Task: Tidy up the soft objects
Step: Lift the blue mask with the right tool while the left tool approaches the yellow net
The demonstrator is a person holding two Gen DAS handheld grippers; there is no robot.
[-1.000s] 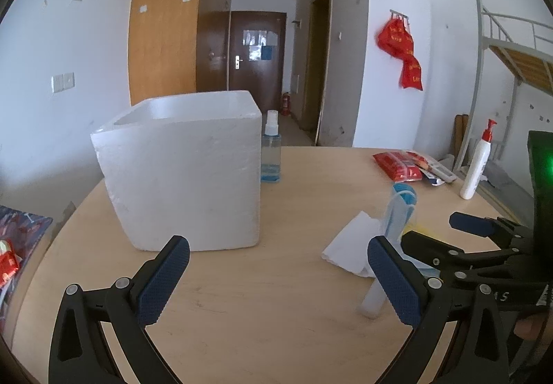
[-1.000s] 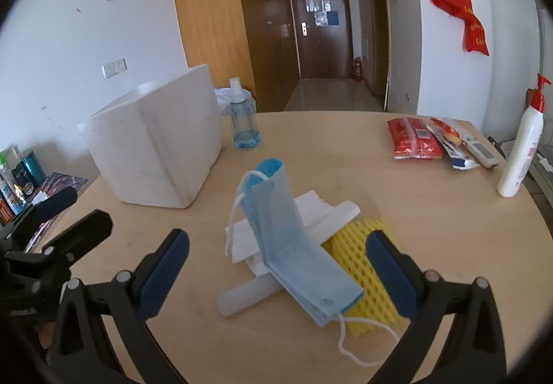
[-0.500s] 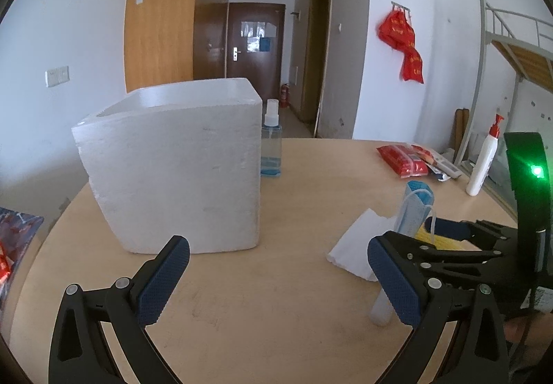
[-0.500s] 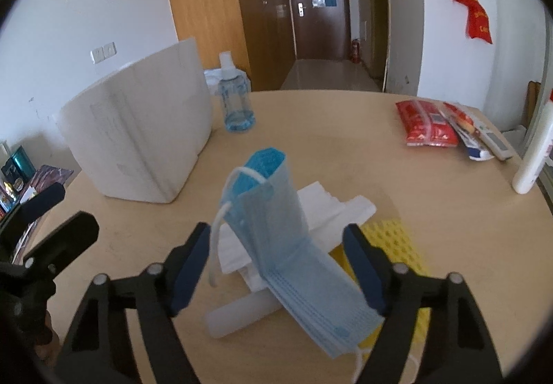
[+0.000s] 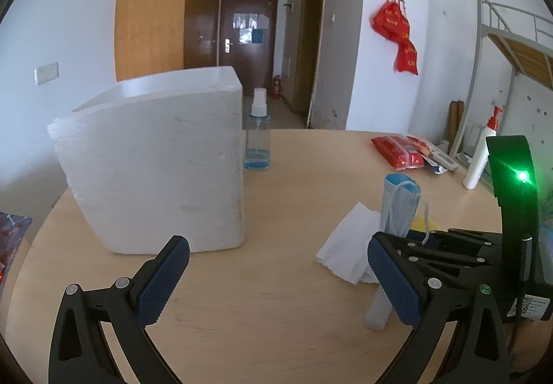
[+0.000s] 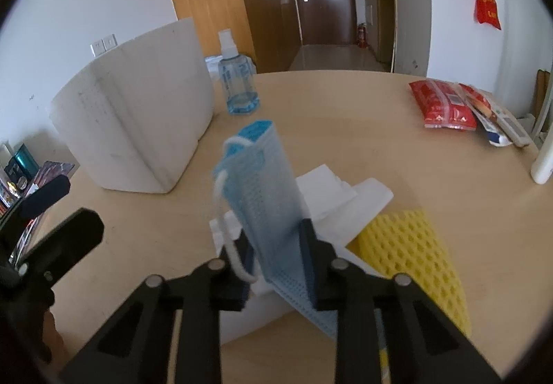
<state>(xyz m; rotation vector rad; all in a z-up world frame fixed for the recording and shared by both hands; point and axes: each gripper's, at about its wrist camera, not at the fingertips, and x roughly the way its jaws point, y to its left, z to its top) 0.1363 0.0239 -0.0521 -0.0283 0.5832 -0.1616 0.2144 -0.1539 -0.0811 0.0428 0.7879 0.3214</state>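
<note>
While our right gripper [image 6: 276, 259] is pinched nearly closed on the blue face masks [image 6: 262, 183], the risks sit close to the pads. We judge the grip shallow: the jaws bite only the lower part of the stack, and the upper part stands free and leans toward the foam box [image 6: 138, 121]. A quick lift could fan the stack, or let the inner masks slide out. The white ear loop [image 6: 238, 266] hangs by the left pad; it may snag on the finger or drag the white foam pieces [image 6: 349, 200] beneath.

Our left gripper [image 5: 276, 283] is spread wide, holding nothing, in front of the foam box and short of it.

The masks look thin, pleated, pale blue, several layers folded together and limp at the top edge. They stand on the white foam pieces, to the right of the foam box and apart from it. The yellow foam net [image 6: 408, 259] lies just right of the masks, farther still from the box, partly under the white pieces.

Past the box's far corner stands a spray bottle [image 6: 236, 83]; a wide swing toward the box opening could clip it. We cannot see inside the box.
</note>
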